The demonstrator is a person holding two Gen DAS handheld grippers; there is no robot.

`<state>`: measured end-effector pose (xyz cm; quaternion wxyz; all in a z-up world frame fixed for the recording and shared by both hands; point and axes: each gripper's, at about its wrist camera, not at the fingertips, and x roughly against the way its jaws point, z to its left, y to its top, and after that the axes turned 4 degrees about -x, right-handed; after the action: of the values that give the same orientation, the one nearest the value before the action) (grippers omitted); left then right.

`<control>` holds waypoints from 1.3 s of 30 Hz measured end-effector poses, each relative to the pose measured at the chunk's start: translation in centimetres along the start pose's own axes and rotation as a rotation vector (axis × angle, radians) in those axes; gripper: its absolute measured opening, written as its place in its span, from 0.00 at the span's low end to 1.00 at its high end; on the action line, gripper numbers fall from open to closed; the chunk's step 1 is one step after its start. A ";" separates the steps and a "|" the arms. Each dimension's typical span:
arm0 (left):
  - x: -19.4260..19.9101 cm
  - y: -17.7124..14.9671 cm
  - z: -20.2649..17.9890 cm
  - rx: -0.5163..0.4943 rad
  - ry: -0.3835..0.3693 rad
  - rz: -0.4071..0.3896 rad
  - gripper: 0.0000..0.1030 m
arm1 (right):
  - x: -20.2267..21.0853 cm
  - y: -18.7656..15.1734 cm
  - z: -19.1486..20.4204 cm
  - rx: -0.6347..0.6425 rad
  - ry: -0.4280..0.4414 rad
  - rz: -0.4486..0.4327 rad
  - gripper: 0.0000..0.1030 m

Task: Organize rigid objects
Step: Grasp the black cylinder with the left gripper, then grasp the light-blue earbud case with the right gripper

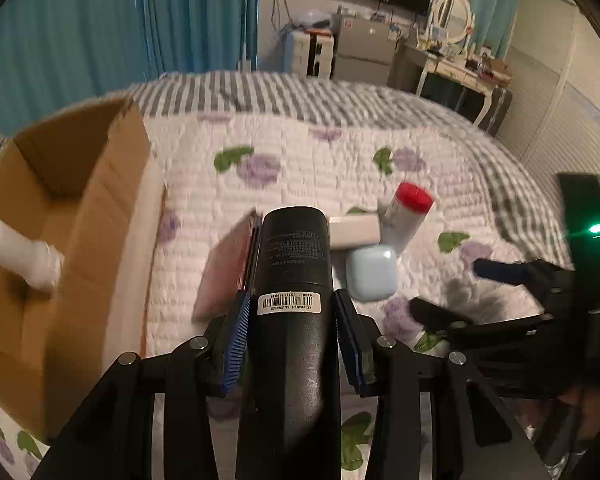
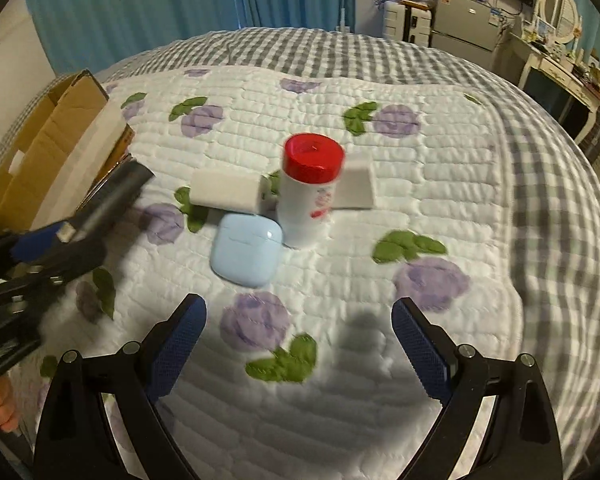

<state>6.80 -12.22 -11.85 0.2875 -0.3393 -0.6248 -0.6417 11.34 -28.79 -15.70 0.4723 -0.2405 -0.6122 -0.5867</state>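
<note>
Two handheld grippers over a quilted floral bedspread (image 2: 380,208) strewn with small objects.

The left gripper (image 1: 290,312) clamps a black cylindrical bottle with a barcode label (image 1: 292,264), held above the bed beside an open brown cardboard box (image 1: 100,208) containing a white plastic bottle (image 1: 24,254). The right gripper (image 2: 298,340) hangs wide open and empty, short of a pale blue rounded earbud case (image 2: 246,250), a red-capped white bottle (image 2: 310,188) and a white rectangular block (image 2: 224,191).

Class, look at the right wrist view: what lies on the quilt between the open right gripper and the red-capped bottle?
In the right wrist view, the light blue case lies between the right gripper and the red-capped bottle, slightly left of centre.
</note>
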 end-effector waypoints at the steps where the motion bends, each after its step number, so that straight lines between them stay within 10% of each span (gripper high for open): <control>1: 0.1 0.4 -0.1 -0.011 0.016 -0.012 0.40 | -0.4 0.2 0.2 0.002 0.003 0.002 0.92; 22: -5.3 1.2 2.7 0.024 0.071 0.051 0.40 | -6.9 2.4 3.8 0.022 0.022 0.069 0.65; 39: -0.1 0.5 0.9 0.017 -0.004 0.035 0.40 | 0.0 -0.9 3.8 0.128 -0.070 0.063 0.54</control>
<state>7.36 -11.33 -11.66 0.3006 -0.3490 -0.6247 -0.6306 9.48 -25.36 -15.64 0.4833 -0.2493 -0.6568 -0.5223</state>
